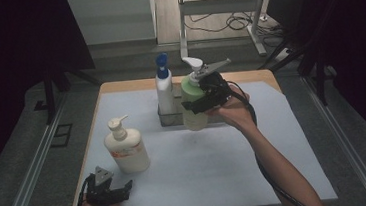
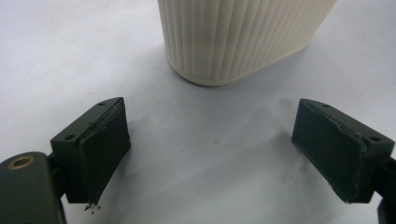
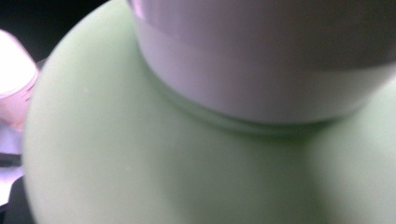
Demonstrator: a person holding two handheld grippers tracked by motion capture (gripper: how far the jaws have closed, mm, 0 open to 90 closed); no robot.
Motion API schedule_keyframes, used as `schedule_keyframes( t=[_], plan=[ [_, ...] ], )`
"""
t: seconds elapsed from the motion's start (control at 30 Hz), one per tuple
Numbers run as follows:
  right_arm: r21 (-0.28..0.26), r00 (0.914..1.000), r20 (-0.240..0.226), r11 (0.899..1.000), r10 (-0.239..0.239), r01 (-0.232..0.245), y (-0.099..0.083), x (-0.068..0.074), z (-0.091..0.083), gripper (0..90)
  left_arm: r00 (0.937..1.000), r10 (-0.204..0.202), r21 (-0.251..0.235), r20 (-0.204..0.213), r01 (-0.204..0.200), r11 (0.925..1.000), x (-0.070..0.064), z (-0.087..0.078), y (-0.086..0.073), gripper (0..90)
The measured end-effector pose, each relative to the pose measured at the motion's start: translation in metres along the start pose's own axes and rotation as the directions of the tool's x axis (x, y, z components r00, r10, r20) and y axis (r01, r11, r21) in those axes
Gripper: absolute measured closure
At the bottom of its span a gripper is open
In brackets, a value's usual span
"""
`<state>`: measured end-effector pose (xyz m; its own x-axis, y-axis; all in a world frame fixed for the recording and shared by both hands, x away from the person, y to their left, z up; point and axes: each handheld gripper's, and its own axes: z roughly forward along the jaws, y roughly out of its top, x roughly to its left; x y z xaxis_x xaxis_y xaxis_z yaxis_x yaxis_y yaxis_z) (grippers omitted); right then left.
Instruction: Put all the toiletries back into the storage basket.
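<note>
Nearest the camera in the high view, the left tool sits low at the counter's front left corner, jaws spread wide with nothing between them. Just beyond it stands the cream bottle, apart from the jaws; the left gripper view shows its ribbed base on the pale counter, which the high view cannot resolve.

At the far middle, the right tool is against the green bottle, up near its white pump collar. The bottle stands by the small tray that holds the blue-capped bottle. Whether the jaws are closed on it I cannot tell: the right gripper view shows a blurred green shoulder and white collar, no jaws.

Three bottles, two tools, one tray. Open counter lies across the front middle and the whole right side; the wooden far edge is close behind the tray.
</note>
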<state>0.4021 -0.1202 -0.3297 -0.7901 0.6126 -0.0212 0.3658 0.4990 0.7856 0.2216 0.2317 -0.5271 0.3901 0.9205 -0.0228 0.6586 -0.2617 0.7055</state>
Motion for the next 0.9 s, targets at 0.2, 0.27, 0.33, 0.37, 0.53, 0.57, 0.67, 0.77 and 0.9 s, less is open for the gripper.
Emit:
schedule_keyframes(
  t=[0.2,0.27,0.33,0.37,0.53,0.57,0.67,0.77,0.9],
  plan=[
    [0.003,0.9996,0.027,1.000,0.001,-0.001,0.008,-0.010,0.005,11.8,1.0000,0.000,0.001,0.001,0.000,1.0000,0.000,0.000,0.000,10.8],
    [0.006,0.9995,0.030,1.000,0.008,-0.008,0.010,-0.012,0.006,11.8,1.0000,0.000,0.001,0.001,0.000,1.0000,0.000,0.000,0.000,10.8],
    [0.005,0.9992,0.037,1.000,0.014,-0.014,0.013,-0.015,0.007,11.8,1.0000,0.000,0.001,0.001,0.000,1.0000,0.000,0.000,0.000,10.7],
    [0.003,0.9990,0.042,1.000,0.014,-0.014,0.015,-0.017,0.008,11.8,1.0000,0.000,0.001,0.001,0.000,1.0000,0.000,0.000,0.000,10.8],
    [0.002,0.9978,0.062,1.000,0.023,-0.023,0.021,-0.024,0.009,11.8,1.0000,0.000,0.001,0.001,0.000,1.0000,0.000,0.000,0.000,10.8],
    [-0.001,0.9977,0.064,1.000,0.021,-0.021,0.023,-0.026,0.010,11.8,1.0000,0.000,0.001,0.001,0.000,1.0000,0.000,0.000,0.000,10.8],
    [0.002,0.9965,0.082,1.000,0.020,-0.020,0.026,-0.029,0.013,11.8,1.0000,0.000,0.001,0.001,0.000,1.0000,0.000,0.000,0.000,10.8],
    [0.006,0.9949,0.097,1.000,0.025,-0.026,0.029,-0.034,0.017,11.8,1.0000,0.000,0.001,0.001,0.000,1.0000,0.000,0.000,0.000,10.8],
    [0.003,0.9931,0.113,1.000,0.029,-0.030,0.030,-0.041,0.023,11.8,1.0000,0.000,0.002,0.001,0.000,1.0000,0.000,0.000,0.000,10.8]
  ],
)
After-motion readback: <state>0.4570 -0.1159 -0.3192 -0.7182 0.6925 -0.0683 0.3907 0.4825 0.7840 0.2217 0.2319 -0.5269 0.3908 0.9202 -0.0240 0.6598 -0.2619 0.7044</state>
